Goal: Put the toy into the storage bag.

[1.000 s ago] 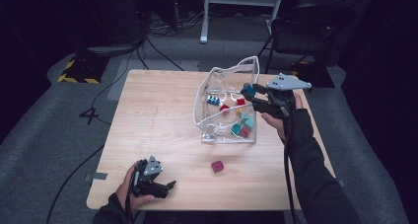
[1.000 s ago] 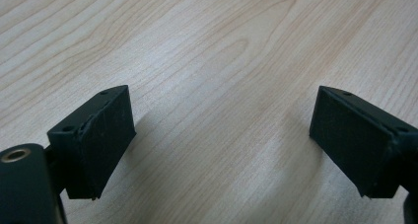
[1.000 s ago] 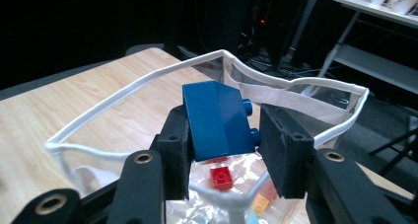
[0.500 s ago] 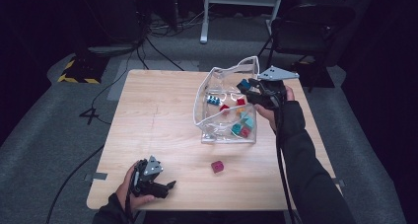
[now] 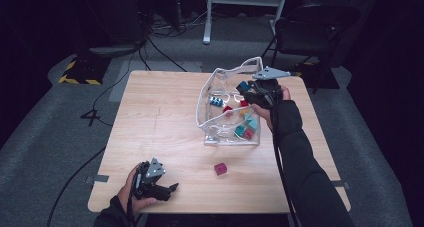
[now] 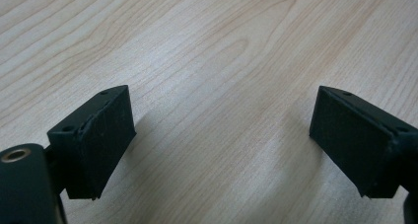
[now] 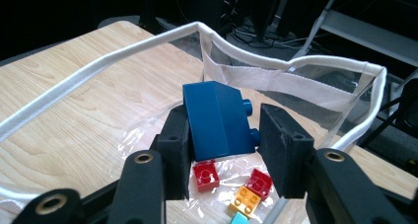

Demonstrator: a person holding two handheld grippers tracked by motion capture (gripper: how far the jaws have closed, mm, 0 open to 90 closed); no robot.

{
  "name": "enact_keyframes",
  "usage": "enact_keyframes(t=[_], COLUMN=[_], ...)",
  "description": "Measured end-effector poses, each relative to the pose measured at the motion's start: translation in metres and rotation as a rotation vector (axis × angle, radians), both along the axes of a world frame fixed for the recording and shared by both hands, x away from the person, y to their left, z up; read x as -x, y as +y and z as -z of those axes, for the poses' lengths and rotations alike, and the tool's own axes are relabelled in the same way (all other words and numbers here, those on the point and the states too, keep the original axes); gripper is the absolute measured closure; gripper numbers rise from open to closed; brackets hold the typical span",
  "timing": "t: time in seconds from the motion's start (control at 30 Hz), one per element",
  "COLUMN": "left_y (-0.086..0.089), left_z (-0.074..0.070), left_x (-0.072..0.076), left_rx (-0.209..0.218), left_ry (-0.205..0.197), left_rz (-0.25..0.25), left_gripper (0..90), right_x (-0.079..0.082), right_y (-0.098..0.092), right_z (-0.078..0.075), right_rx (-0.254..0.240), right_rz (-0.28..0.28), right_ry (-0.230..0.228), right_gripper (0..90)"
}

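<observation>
My right gripper (image 5: 246,88) hangs over the open top of a clear plastic bag (image 5: 202,96) with a white rim, near the table's far right. It is shut on a dark blue brick (image 7: 217,118), held tilted between the jaws of that right gripper (image 7: 226,124) above the bag's white rim (image 7: 98,68). Red (image 7: 206,174), orange (image 7: 245,200) and teal bricks lie in the bag. A dark red brick (image 5: 220,169) lies loose on the table in front of it. At the front left my left gripper (image 5: 169,189) rests open; between its fingertips (image 6: 96,135) is bare wood.
The wooden table (image 5: 160,117) has wide bare room on its left half. A dark chair (image 5: 310,32) stands behind the far right corner, and cables run over the floor at the back left.
My right gripper has carried the blue brick leftward and slightly down, from the bag's right edge to over its opening. The left gripper has stayed put.
</observation>
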State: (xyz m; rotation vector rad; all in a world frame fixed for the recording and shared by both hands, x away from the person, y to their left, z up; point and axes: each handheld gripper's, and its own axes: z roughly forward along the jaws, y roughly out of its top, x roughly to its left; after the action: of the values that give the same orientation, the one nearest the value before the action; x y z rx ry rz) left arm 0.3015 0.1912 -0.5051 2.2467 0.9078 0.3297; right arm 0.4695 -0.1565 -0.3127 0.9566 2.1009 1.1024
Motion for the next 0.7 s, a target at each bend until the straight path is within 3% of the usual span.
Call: enact_keyframes(t=[0.37,0.7], left_y=[0.000,0.000], left_z=[0.000,0.000], left_x=[0.000,0.000], left_rx=[0.001,0.001], left_ry=[0.000,0.000], left_rz=[0.001,0.001], left_gripper=[10.2,10.2], right_x=[-0.007,-0.004], right_y=[0.001,0.004], right_z=[0.011,0.011], right_rx=[0.005,-0.002], right_rz=[0.012,0.014], right_ry=[0.028,0.013], right_gripper=[57.6,51.1])
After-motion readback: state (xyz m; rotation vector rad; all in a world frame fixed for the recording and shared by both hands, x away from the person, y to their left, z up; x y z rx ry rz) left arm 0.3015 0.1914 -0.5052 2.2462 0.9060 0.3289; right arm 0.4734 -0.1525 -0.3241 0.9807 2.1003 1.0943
